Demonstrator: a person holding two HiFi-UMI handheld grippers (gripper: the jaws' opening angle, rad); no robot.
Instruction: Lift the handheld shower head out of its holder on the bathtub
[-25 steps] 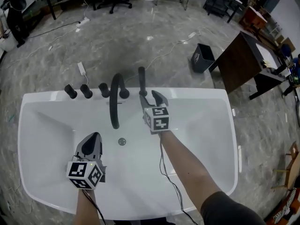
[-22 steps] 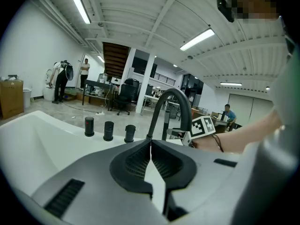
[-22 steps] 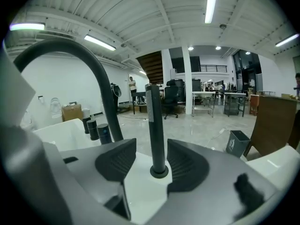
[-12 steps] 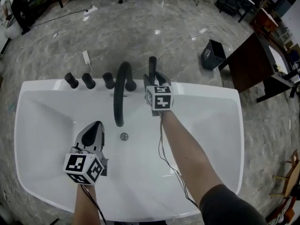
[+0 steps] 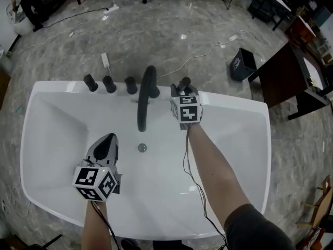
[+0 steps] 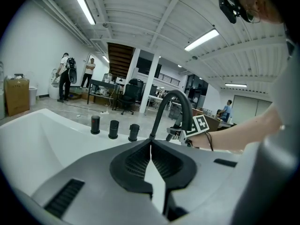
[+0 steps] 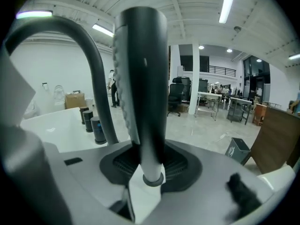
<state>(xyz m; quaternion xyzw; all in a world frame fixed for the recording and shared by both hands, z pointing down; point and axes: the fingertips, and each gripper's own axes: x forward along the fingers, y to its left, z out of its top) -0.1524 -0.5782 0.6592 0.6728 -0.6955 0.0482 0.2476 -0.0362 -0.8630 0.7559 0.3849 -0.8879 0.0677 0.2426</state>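
Hovering over the near half of the white bathtub (image 5: 57, 139), the left gripper (image 5: 107, 138) points toward the tub's far rim with its jaws pressed together and nothing between them, as the left gripper view (image 6: 150, 144) shows. A round metal drain (image 5: 142, 148) sits in the tub floor just ahead of it. Farther on, a bare forearm reaches across the basin to the tub's far rim, where the right gripper (image 5: 182, 86) meets the black handheld shower head (image 5: 184, 80). That slim, rod-shaped shower head (image 7: 143, 78) stands upright on the far rim, toward the tub's right half, and its lower handle sits between the right gripper's (image 7: 149, 162) jaws, which are closing, the ribbed pads lying against either side of it. Along the same far rim, near the tub's middle, a black arched spout (image 5: 147, 95) curves over the basin, and three black cylindrical knobs (image 5: 109, 83) stand in a row toward the tub's left end. Beyond the bathtub lies a grey marbled floor (image 5: 166, 30), with a dark square bin (image 5: 242, 64) past the tub's far right corner.
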